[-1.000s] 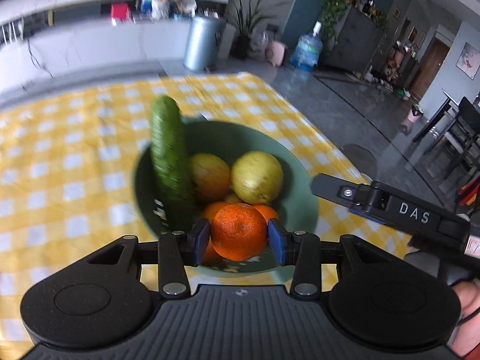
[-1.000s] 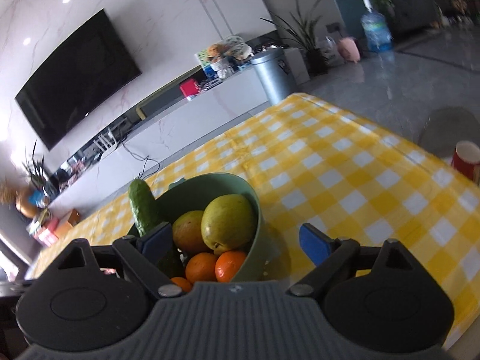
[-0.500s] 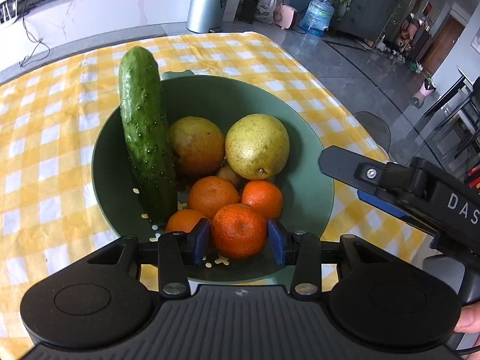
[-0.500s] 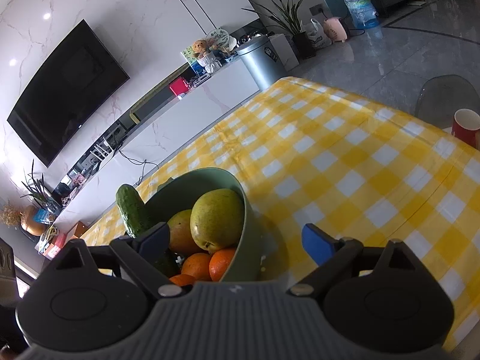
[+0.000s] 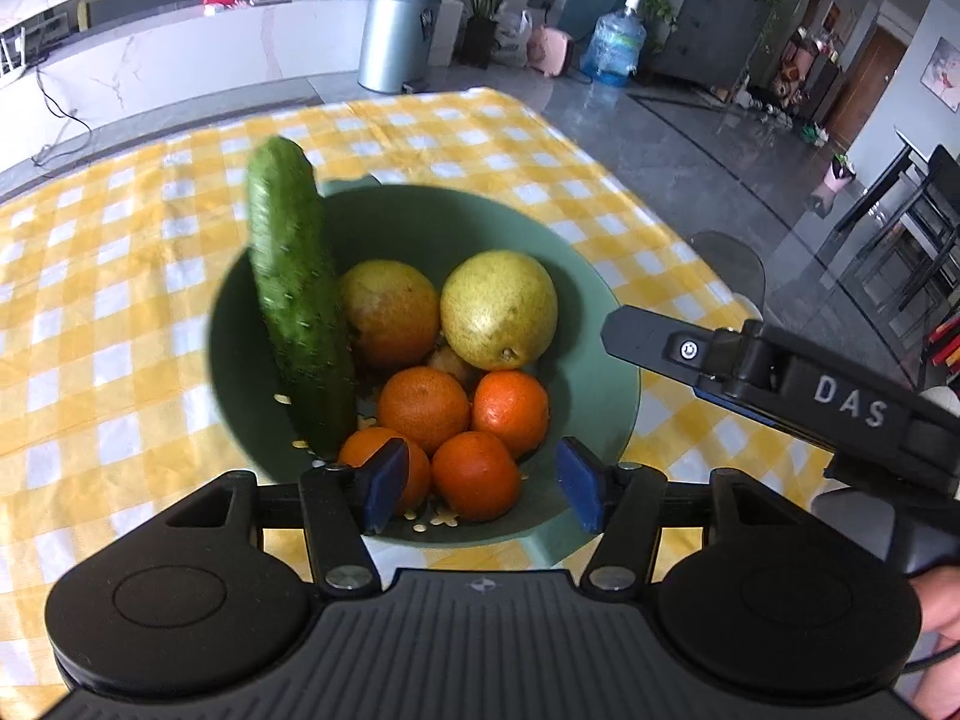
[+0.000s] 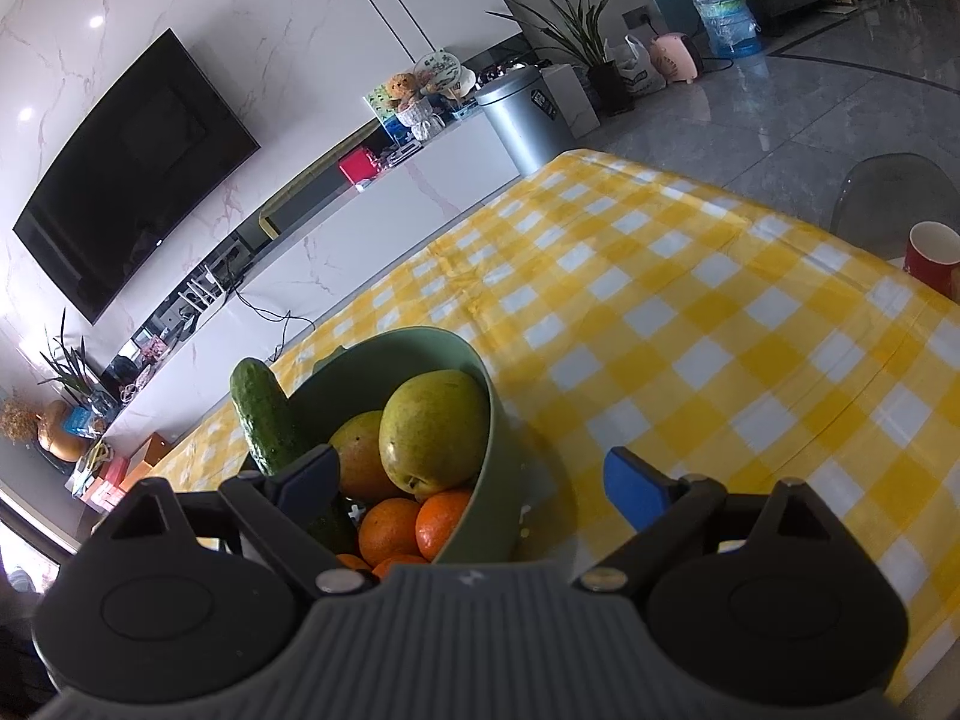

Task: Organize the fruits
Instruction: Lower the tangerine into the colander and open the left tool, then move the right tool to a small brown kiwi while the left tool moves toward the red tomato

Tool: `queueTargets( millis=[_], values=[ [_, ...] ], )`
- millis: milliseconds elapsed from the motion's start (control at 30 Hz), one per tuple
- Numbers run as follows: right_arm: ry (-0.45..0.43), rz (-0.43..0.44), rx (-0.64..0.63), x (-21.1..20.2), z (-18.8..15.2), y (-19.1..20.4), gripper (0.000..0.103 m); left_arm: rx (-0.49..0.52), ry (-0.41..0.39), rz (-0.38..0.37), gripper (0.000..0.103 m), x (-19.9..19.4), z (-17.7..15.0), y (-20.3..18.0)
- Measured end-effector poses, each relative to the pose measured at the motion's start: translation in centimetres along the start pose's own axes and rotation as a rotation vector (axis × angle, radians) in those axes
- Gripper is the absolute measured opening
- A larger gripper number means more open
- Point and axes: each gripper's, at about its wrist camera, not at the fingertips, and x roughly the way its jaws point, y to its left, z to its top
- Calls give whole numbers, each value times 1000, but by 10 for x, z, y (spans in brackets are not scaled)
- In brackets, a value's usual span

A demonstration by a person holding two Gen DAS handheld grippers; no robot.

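A green bowl [image 5: 600,324] sits on the yellow checked tablecloth [image 5: 108,300]. It holds a cucumber [image 5: 294,306] leaning on its left rim, two yellow-green pears [image 5: 498,306], and several oranges [image 5: 423,399]. My left gripper [image 5: 480,483] is open just above the bowl's near rim; one orange [image 5: 477,474] lies free in the bowl between its blue pads. My right gripper [image 6: 474,477] is open and empty beside the bowl [image 6: 498,456], and its body shows in the left wrist view [image 5: 780,378]. The cucumber [image 6: 264,420] and the pears [image 6: 432,429] also show in the right wrist view.
A red cup [image 6: 933,258] stands at the table's far right edge. The tablecloth [image 6: 690,330] stretches right of the bowl. A steel bin [image 5: 399,33] and a water bottle [image 5: 618,42] stand on the floor beyond the table.
My left gripper opened and let go of the orange, which now lies in the bowl with the others. The gripper has drawn back a little. My right gripper stayed open beside the bowl.
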Motion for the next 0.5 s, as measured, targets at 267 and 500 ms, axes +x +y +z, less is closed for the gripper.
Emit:
queueTargets(
  millis=[267, 500],
  values=[
    [-81, 20, -101, -20, -6, 15, 92, -54, -131, 74, 67, -60, -19, 19],
    [-134, 109, -242, -44, -26, 48, 92, -12, -179, 180, 67, -106, -41, 34]
  ],
)
